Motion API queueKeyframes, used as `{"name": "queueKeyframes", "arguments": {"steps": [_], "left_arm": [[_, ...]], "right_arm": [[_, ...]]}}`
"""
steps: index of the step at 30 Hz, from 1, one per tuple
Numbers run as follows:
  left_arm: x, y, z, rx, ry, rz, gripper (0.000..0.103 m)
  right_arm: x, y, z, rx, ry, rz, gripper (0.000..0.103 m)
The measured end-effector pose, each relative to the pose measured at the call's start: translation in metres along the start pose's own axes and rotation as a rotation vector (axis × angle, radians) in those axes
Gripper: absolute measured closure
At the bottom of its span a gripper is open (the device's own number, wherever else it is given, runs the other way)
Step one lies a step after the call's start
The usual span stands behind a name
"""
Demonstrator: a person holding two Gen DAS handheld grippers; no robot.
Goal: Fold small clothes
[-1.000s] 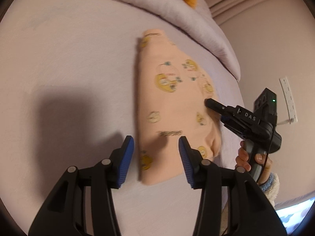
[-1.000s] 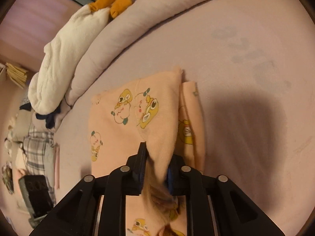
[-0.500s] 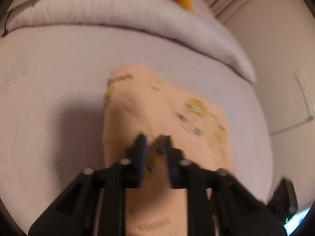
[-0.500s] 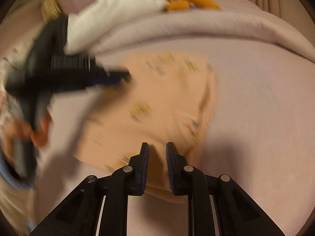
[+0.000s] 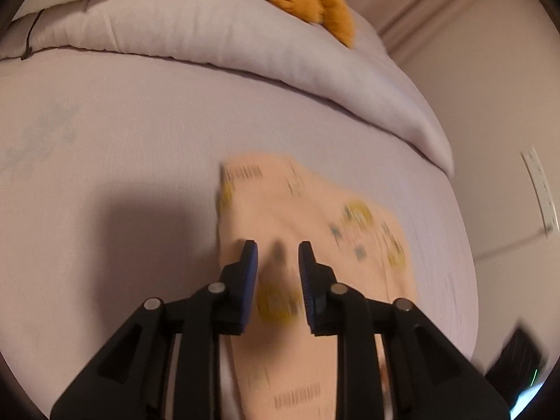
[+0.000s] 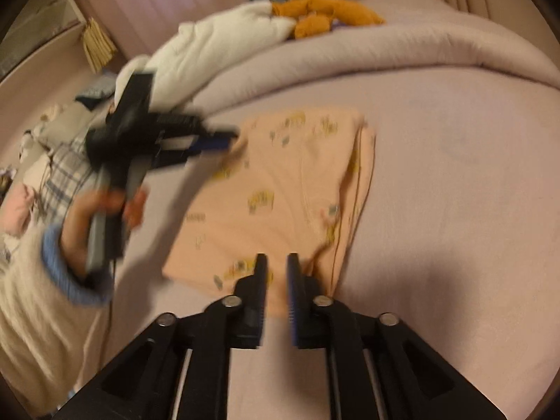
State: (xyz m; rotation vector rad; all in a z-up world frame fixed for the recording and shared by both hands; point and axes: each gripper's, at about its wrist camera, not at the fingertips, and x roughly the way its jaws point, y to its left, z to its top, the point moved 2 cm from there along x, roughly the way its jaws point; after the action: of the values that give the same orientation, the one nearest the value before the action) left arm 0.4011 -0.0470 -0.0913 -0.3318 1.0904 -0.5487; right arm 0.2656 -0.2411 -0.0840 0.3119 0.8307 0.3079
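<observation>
Rolled duvet (image 5: pixel 217 31), orange plush (image 6: pixel 325 10), plaid cloth (image 6: pixel 66 178).

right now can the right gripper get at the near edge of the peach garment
Probably yes: the right gripper hangs just over the near edge of the peach garment, nothing lies between, and the left gripper is at the far corner.

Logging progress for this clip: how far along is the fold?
Done: the peach printed garment lies folded into a layered rectangle on the bed. In hand: left gripper and right gripper hover over it with gaps between their fingers; any grip is unclear. Left: possibly one final fold.
</observation>
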Motion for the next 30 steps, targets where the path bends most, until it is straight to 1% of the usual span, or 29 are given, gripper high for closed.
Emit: {"name": "queueKeyframes", "arguments": {"steps": [1, 3, 5, 7, 8, 10, 11, 12, 13, 14, 15, 16, 20, 23, 24, 30], "left_arm": [[-0.003, -0.004, -0.01, 0.018, 0.01, -0.022, 0.08], [-0.007, -0.013, -0.03, 0.069, 0.012, -0.02, 0.08], [-0.008, -0.021, -0.05, 0.127, 0.025, -0.023, 0.08], [-0.006, -0.026, -0.069, 0.206, 0.031, 0.026, 0.08], [-0.003, -0.026, -0.075, 0.219, 0.041, 0.034, 0.08], [0.007, -0.023, -0.087, 0.199, 0.081, 0.025, 0.08], [0.009, -0.02, -0.092, 0.198, 0.088, 0.032, 0.08], [0.007, -0.02, -0.097, 0.202, 0.081, 0.041, 0.08], [0.006, -0.02, -0.1, 0.203, 0.081, 0.049, 0.08], [0.006, -0.021, -0.103, 0.205, 0.08, 0.057, 0.08], [0.004, -0.021, -0.105, 0.21, 0.075, 0.068, 0.08], [0.002, -0.021, -0.109, 0.214, 0.069, 0.079, 0.079], [-0.001, -0.028, -0.117, 0.229, 0.057, 0.115, 0.077], [-0.004, -0.031, -0.13, 0.246, 0.057, 0.146, 0.075], [-0.005, -0.032, -0.132, 0.252, 0.059, 0.154, 0.075], [-0.007, -0.034, -0.139, 0.27, 0.065, 0.187, 0.069]], "right_arm": [[0.004, -0.001, 0.006, 0.01, -0.011, -0.002, 0.08], [0.013, 0.002, 0.025, 0.036, -0.044, 0.011, 0.08], [0.018, 0.004, 0.031, 0.031, -0.062, -0.003, 0.08], [0.029, 0.006, 0.032, -0.001, -0.047, -0.043, 0.08], [0.036, 0.005, 0.03, -0.01, -0.022, -0.069, 0.08], [0.039, 0.004, 0.015, -0.011, 0.036, -0.118, 0.081], [0.046, -0.001, 0.007, -0.012, 0.066, -0.142, 0.083], [0.043, -0.002, 0.001, -0.022, 0.059, -0.155, 0.084], [0.041, -0.003, -0.002, -0.025, 0.06, -0.167, 0.083], [0.04, -0.006, -0.004, -0.019, 0.075, -0.181, 0.083], [0.039, -0.007, -0.005, -0.01, 0.076, -0.178, 0.081], [0.038, -0.01, -0.005, 0.002, 0.085, -0.184, 0.075], [0.037, -0.016, -0.004, 0.048, 0.086, -0.169, 0.075], [0.032, -0.013, -0.01, 0.043, 0.09, -0.185, 0.075], [0.03, -0.011, -0.019, 0.041, 0.09, -0.188, 0.075], [0.031, -0.009, -0.021, 0.051, 0.092, -0.196, 0.075]]}}
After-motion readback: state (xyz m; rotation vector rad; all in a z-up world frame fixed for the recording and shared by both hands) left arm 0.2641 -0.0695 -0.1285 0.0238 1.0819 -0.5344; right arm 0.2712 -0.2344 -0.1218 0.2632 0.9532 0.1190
